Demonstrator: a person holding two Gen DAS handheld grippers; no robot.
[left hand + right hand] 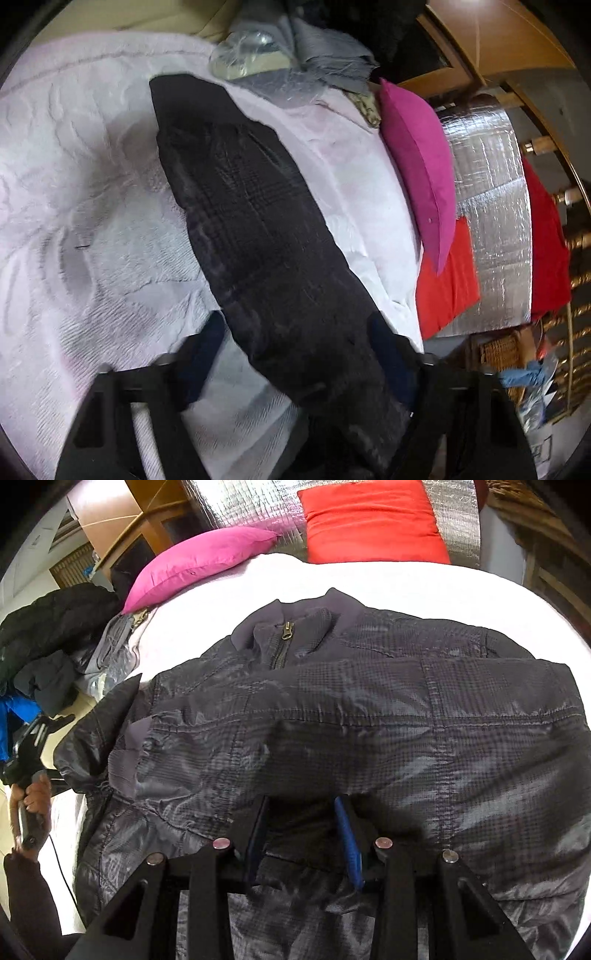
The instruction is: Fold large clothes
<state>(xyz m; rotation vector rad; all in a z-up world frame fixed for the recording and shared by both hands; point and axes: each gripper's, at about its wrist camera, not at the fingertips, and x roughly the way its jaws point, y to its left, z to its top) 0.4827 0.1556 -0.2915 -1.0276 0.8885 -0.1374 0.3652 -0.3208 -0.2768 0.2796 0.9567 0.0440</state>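
A dark grey checked padded jacket (332,716) lies on the white bed cover (406,583), collar and brass zip (286,633) facing away, a sleeve folded across its front. My right gripper (303,812) sits low over the jacket's near edge, fingers (349,834) a hand's width apart with dark fabric bunched between them. In the left wrist view the jacket (258,229) runs as a long dark strip over the bed cover (74,184). My left gripper (295,350) has its fingers (203,347) wide apart on either side of the fabric.
A magenta pillow (199,561) and a red pillow (373,520) lean on a silver foil panel (251,506) at the bed's head. A pile of dark clothes (48,627) lies at the left. The left hand and its gripper show at far left (29,760).
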